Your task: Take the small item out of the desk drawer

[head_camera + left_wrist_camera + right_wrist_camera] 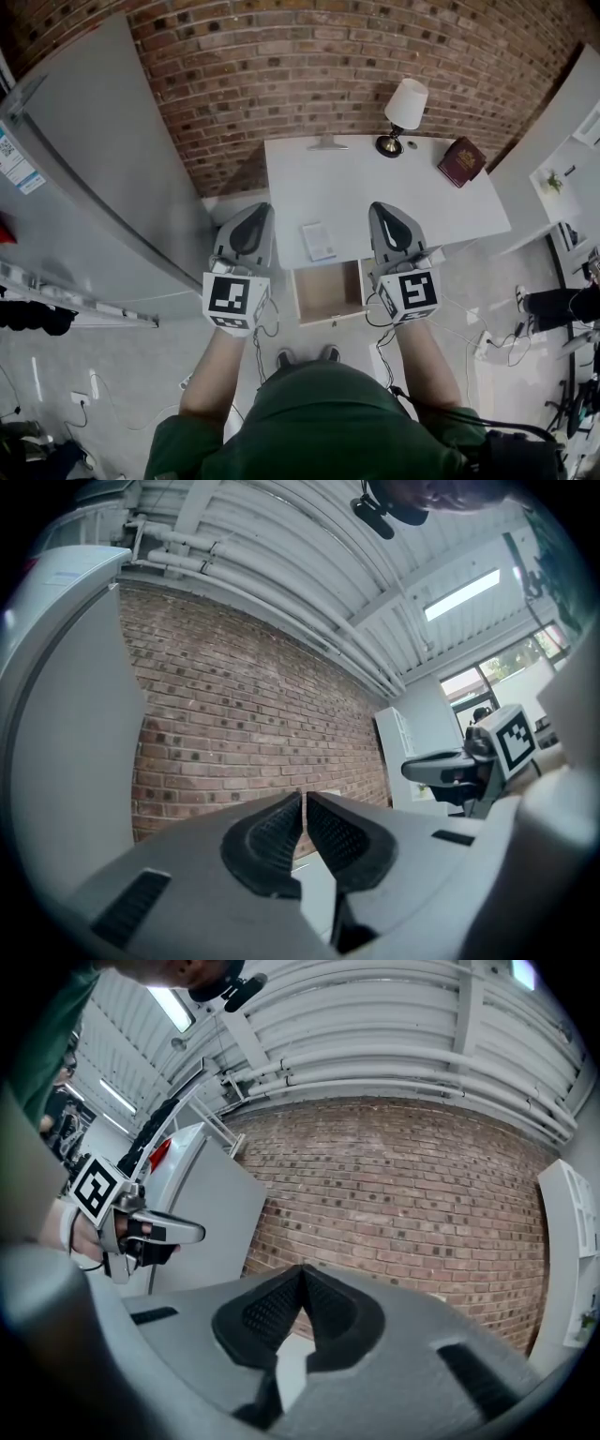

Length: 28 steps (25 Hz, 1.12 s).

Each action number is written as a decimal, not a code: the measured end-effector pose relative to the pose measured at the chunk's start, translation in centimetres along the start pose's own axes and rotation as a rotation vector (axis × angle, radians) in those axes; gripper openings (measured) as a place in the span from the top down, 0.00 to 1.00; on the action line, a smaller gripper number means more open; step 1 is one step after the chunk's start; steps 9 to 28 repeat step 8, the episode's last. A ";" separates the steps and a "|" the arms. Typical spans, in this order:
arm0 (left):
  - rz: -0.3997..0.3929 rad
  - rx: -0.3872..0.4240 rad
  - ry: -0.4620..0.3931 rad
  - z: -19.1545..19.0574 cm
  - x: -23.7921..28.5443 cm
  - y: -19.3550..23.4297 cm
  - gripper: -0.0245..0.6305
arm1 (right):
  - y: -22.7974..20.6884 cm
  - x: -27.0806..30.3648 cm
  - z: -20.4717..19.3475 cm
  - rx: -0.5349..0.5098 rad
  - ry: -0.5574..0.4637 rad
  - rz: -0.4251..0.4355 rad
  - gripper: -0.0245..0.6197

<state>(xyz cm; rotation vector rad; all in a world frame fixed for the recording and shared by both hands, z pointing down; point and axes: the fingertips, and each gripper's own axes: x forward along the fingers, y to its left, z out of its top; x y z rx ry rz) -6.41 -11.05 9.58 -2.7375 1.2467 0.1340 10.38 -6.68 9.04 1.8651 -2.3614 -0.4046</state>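
Beside the open drawer [328, 292], left tongs [255, 214] and right tongs [382, 211] point level, pressed together, empty.

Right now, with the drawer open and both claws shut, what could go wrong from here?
The drawer stands pulled out between the left claw and right claw; a low sweep could knock it. Both claws are shut and empty, so reaching without opening first may shove the small white item across the desk. Cables hang below the claws and might snag the drawer.
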 end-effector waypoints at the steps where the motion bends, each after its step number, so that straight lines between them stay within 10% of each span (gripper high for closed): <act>1: -0.001 -0.001 0.000 -0.1 0.0 0.1 0.94 | 0.0 0.0 -0.1 0.000 0.001 -0.001 0.96; 28: -0.008 -0.006 0.004 -0.4 0.2 0.7 0.94 | 0.2 0.4 -0.3 0.004 0.009 -0.011 0.96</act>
